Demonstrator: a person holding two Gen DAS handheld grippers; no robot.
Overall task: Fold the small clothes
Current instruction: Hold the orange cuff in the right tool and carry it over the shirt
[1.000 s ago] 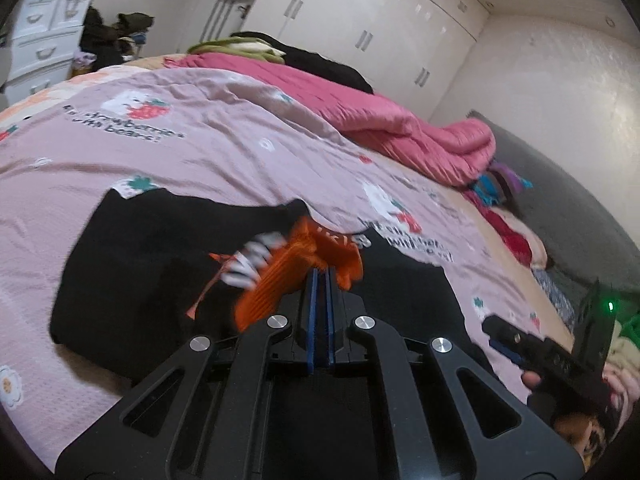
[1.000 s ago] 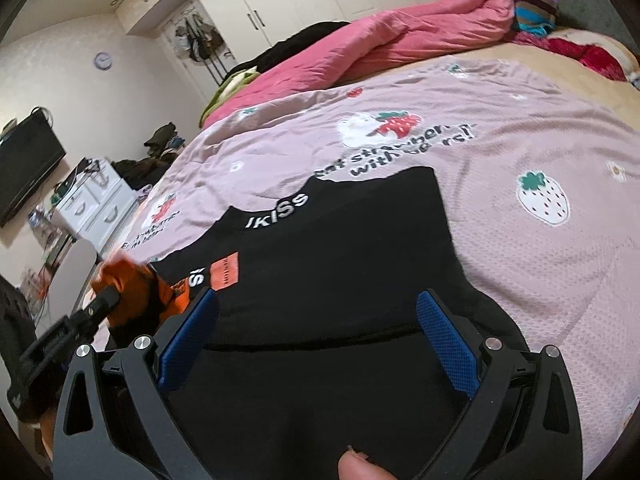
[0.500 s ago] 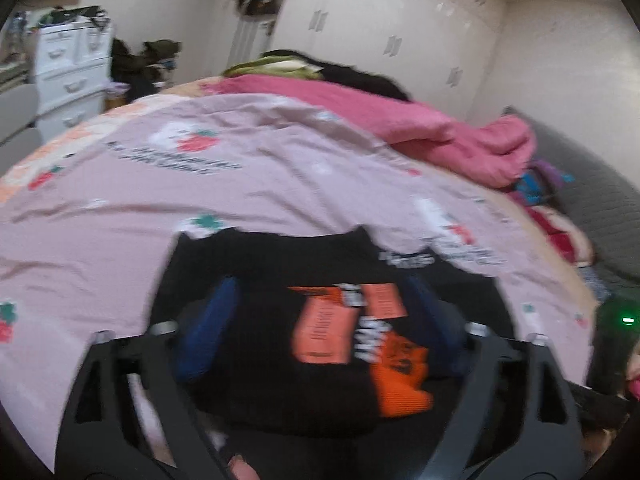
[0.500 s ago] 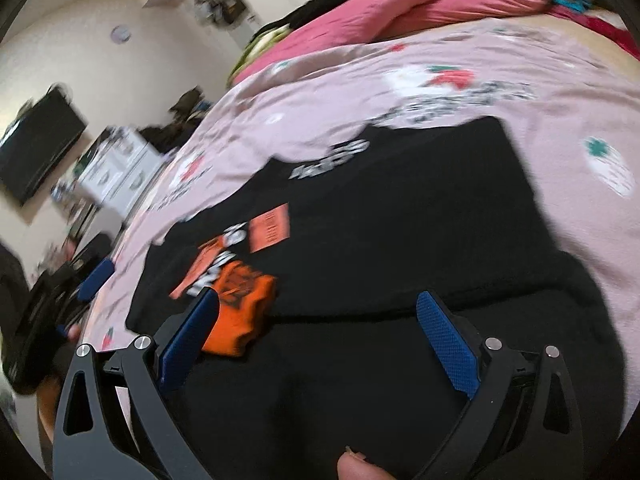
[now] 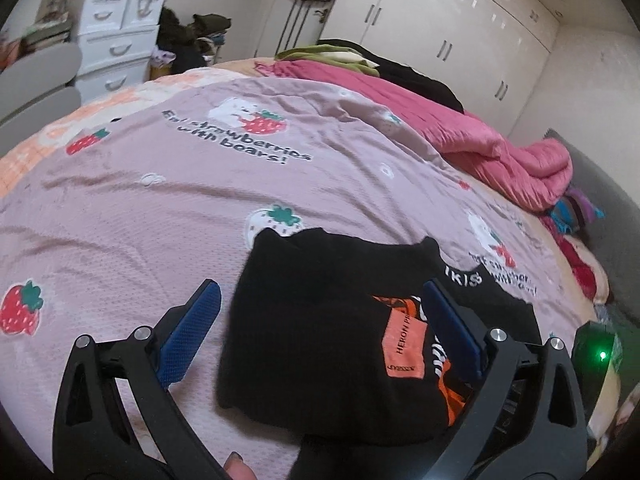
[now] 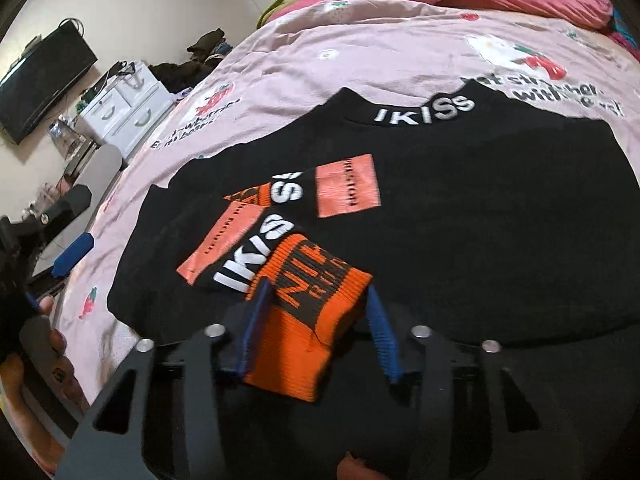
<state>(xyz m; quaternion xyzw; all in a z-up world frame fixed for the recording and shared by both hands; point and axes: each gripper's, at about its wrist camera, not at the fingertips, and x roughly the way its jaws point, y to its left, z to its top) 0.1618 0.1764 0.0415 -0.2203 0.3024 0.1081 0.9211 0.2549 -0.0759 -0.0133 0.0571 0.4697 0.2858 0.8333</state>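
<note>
A black sweater (image 6: 480, 220) with white "IKISS" lettering and orange patches lies flat on the pink bedspread (image 6: 360, 52), one sleeve folded across its front. The sleeve's orange knit cuff (image 6: 312, 320) sits between the blue pads of my right gripper (image 6: 316, 284); the jaws are closing and both pads touch the cuff's sides. My left gripper (image 5: 318, 286) is wide open over the sweater's (image 5: 320, 320) left edge with nothing gripped. One blue pad (image 5: 192, 328) hangs over bare bedspread (image 5: 120, 220), and the other covers the orange patch (image 5: 404, 344).
A rolled pink quilt (image 5: 480, 152) and piled clothes lie along the far side of the bed. A white drawer unit (image 5: 116, 44) and a grey chair stand beyond the bed's left edge. A person's hand (image 6: 44, 340) holds the left gripper.
My left gripper let go of the orange cuff, opened wide and slid left. My right gripper swung over to the cuff and its jaws narrowed from wide open onto it.
</note>
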